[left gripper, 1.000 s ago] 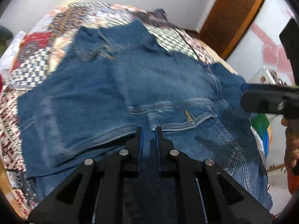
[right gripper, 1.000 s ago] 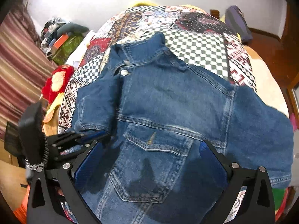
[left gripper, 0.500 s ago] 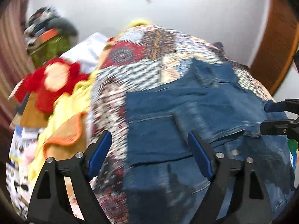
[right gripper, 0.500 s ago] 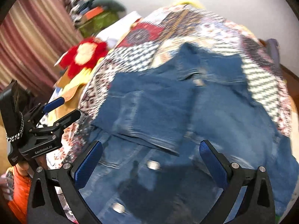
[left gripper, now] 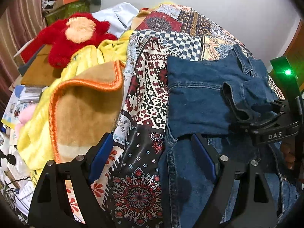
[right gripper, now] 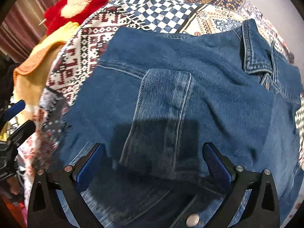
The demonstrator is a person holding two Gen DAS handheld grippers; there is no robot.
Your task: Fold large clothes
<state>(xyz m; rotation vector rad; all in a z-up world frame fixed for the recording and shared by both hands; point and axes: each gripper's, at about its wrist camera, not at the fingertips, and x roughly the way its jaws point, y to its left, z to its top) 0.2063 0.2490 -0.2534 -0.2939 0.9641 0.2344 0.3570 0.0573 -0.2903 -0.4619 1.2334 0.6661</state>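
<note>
A patchwork bedspread of checkered, geometric and floral panels in red, white, black and blue (left gripper: 152, 87) covers the bed. Just beside its left edge lies a tan plush blanket with orange trim (left gripper: 85, 110), over a fuzzy yellow blanket (left gripper: 34, 140). Behind them sits a fluffy red soft toy with a cream face (left gripper: 74, 32). A white cloth (left gripper: 117, 15) lies near the white wall (left gripper: 228, 5), and striped maroon curtains (left gripper: 17, 22) hang at far left

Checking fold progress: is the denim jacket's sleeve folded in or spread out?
Folded in: the sleeve lies across the denim jacket, cuff toward the open right gripper.
</note>
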